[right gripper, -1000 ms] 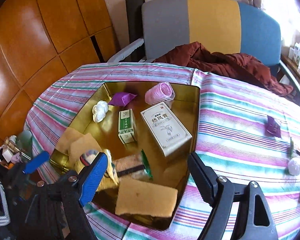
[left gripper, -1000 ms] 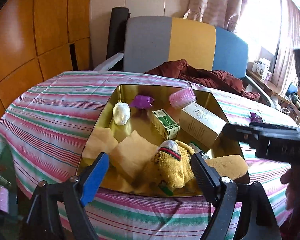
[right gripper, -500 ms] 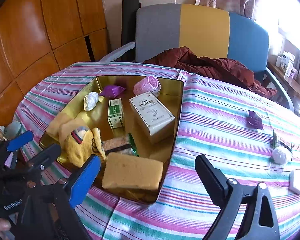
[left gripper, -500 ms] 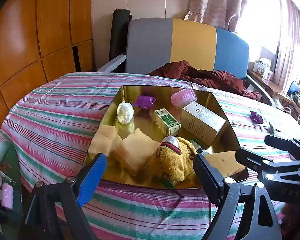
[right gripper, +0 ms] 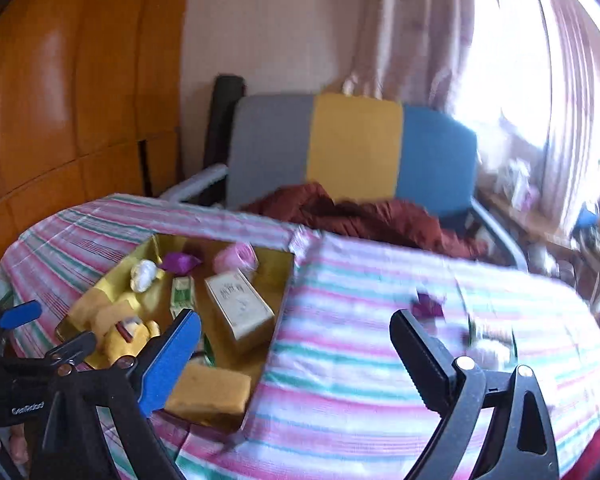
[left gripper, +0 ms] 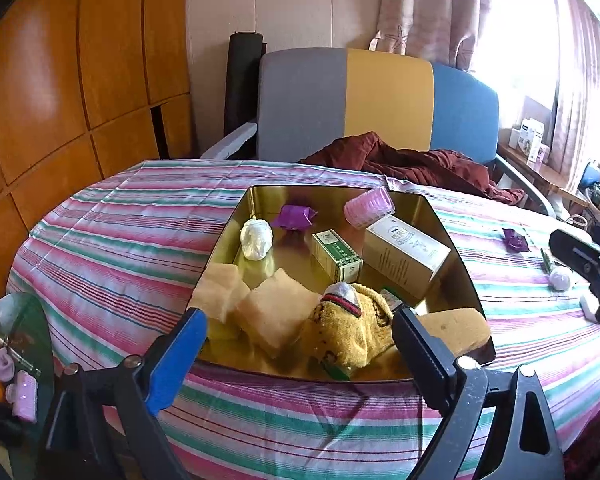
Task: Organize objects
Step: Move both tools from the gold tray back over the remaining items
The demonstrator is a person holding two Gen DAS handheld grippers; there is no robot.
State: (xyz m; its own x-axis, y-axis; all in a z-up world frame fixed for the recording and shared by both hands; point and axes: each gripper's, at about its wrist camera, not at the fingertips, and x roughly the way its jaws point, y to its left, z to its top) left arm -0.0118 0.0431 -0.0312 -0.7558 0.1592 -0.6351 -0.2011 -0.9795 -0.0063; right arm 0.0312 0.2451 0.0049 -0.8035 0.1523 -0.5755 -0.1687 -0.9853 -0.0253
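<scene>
Both the left tongs (left gripper: 296, 354) and the right tongs (right gripper: 296, 354) are spread wide with nothing between them, above the near edge of the striped-cloth worktop (left gripper: 112, 248). The shiny gold rectangular tray (left gripper: 458, 264) holds a white carton (left gripper: 404, 252), a small green carton (left gripper: 336, 254) and a yellow knitted sock (left gripper: 354, 334); a purple wrapped sweet (left gripper: 515, 239) lies on the cloth at 3 o'clock from the tray.

We see orange wood panelling (left gripper: 60, 92) on the left wall, a grey, yellow and blue chair back (left gripper: 376, 104) behind the striped tablecloth (left gripper: 112, 240), and curtains (left gripper: 432, 8) beside a bright, overexposed window (left gripper: 516, 32).
</scene>
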